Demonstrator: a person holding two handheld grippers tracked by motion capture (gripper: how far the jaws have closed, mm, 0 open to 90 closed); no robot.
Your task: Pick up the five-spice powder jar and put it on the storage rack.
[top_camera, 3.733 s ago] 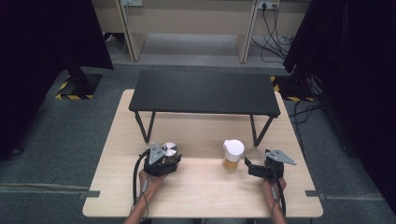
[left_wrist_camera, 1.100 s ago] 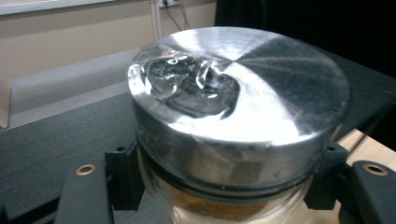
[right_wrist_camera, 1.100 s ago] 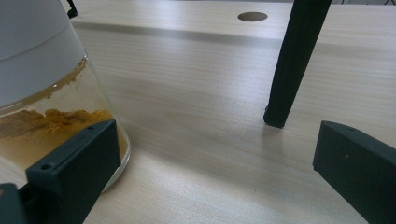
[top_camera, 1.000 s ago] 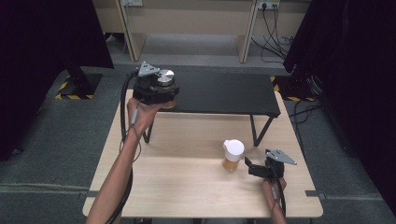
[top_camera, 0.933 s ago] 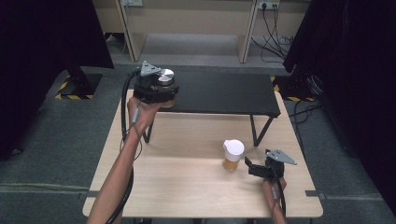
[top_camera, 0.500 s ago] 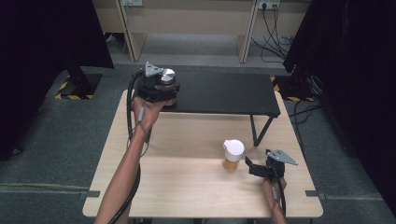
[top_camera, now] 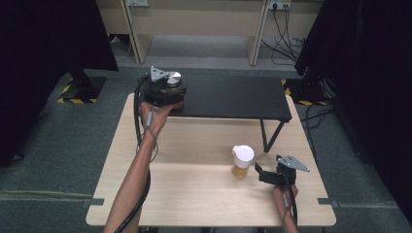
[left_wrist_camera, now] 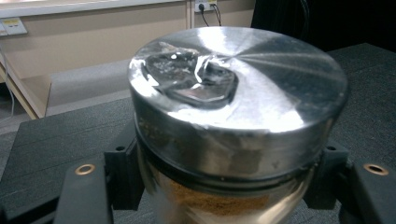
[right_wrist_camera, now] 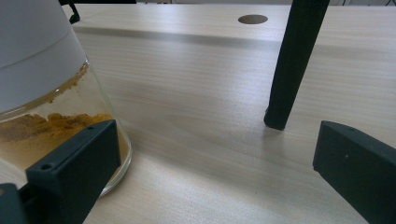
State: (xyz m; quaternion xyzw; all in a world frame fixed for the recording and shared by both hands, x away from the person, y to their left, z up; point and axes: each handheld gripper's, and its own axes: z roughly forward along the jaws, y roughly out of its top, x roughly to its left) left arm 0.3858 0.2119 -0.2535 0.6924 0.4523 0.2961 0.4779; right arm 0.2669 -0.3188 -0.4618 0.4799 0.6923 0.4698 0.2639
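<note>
R gripper (top_camera: 259, 173) near table edge, jaws spread, idle just beside white-lid jar (top_camera: 242, 161) w/ orange powder. Farther: L gripper (top_camera: 167, 92) pinching steel-lid jar (left_wrist_camera: 236, 126) at left end of black shelf (top_camera: 233, 97). Step: placing. Next prob: seat flat, release.

Black shelf (top_camera: 228, 97) on wooden table (top_camera: 194, 194)

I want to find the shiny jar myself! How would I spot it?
Look at the black shelf standing on the wooden table. At its left end, the left gripper clamps a jar of brown powder. Its lid is shiny silver metal; the jar near the right gripper has a white lid.
</note>
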